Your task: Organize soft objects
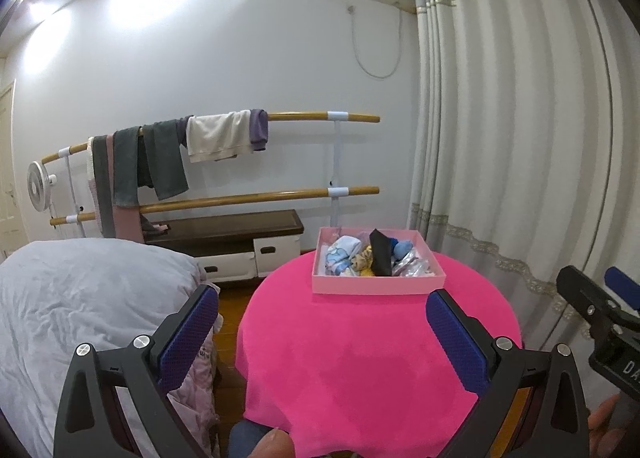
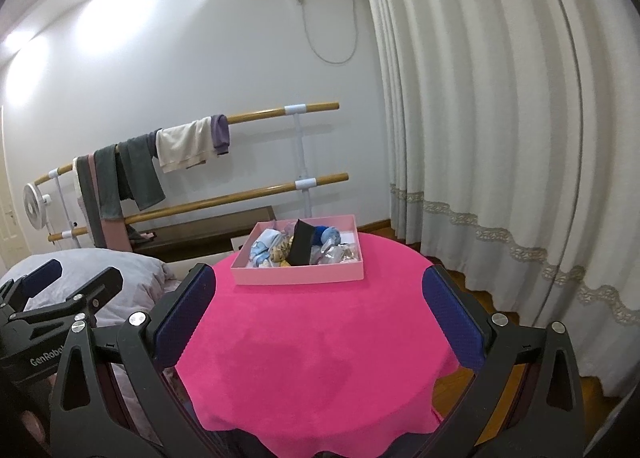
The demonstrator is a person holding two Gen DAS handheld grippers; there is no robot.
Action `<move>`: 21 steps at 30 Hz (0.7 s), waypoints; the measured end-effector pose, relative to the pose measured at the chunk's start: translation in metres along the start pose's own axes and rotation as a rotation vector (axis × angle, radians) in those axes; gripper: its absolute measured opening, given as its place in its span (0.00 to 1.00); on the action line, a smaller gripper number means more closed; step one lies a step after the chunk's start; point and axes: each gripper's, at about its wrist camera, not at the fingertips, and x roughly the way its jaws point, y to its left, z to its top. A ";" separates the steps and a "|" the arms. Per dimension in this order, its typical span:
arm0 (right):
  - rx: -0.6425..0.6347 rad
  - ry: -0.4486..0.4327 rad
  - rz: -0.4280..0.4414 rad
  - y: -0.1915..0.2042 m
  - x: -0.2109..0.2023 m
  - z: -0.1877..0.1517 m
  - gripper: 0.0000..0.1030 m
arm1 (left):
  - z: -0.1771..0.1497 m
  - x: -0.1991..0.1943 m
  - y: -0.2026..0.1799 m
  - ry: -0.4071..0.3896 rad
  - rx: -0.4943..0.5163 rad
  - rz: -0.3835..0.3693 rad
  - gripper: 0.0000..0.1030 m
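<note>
**soft items heaped in a pink box, both grippers empty and short of it**

the soft items (image 1: 374,258) lie jumbled in a shallow pink box (image 1: 376,284) at the far side of a round bench covered in a bright pink cloth (image 2: 304,358). a black piece (image 2: 301,246) stands up at the middle of the heap; a pale blue printed cloth (image 1: 340,256) lies to its left, a yellow patterned piece (image 1: 362,260) beside that, a blue bundle (image 1: 402,247) behind, and crinkled silver-grey packets (image 1: 412,268) to the right.

judged from their look, the cloth pieces are light and limp: they will sag, drape and perhaps drag a neighbour along. the black piece offers the clearest hold, at its raised upper edge, pinched across the fold. the silvery packets look slick and may slip; a hold at a gathered corner seems safer.

the left gripper (image 1: 322,332) hovers over the near edge of the bench, jaws spread wide and holding nothing. the right gripper (image 2: 318,318) hangs alongside it, jaws likewise wide apart and empty. both are well short of the box.

around the bench: a bed with a grey quilt (image 1: 80,298) to the left, a wall barre hung with towels (image 1: 168,162), a low cabinet (image 1: 236,246), and pale curtains (image 2: 500,138) to the right.
</note>
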 end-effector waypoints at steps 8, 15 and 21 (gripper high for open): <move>0.000 -0.005 -0.009 0.000 -0.002 0.001 1.00 | 0.005 -0.002 -0.002 -0.019 0.007 0.035 1.00; -0.002 -0.010 -0.009 0.000 -0.002 0.001 1.00 | 0.002 -0.001 -0.011 -0.022 0.018 0.019 1.00; -0.004 -0.010 -0.007 -0.001 -0.001 0.002 1.00 | 0.001 -0.002 -0.012 -0.027 0.004 0.001 1.00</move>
